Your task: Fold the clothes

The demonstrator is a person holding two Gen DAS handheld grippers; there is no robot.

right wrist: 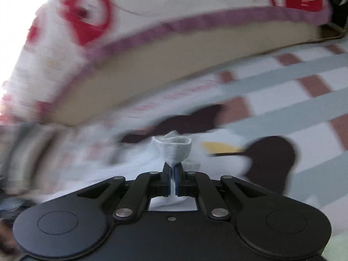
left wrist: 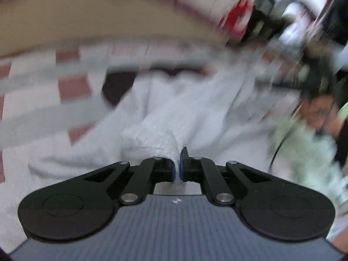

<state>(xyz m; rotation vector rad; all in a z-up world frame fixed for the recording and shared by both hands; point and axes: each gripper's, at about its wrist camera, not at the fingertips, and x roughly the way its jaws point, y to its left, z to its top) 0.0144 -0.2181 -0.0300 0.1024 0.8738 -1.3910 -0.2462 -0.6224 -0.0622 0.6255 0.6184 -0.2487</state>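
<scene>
Nearest each lens, the left hand-held gripper (left wrist: 181,169) and the right hand-held gripper (right wrist: 173,182) are each clamped on a pinch of the white garment (left wrist: 174,108), which trails forward onto the checked bedsheet (left wrist: 74,87) below the mattress edge (right wrist: 163,65). To fold well, I would keep the 2 grips level and the cloth between them taut. Both views are motion-blurred, so slower travel would probably help the edges meet.

Left gripper (left wrist: 178,162) pinches white garment (left wrist: 174,108) — checked sheet (left wrist: 74,87) beneath.
</scene>
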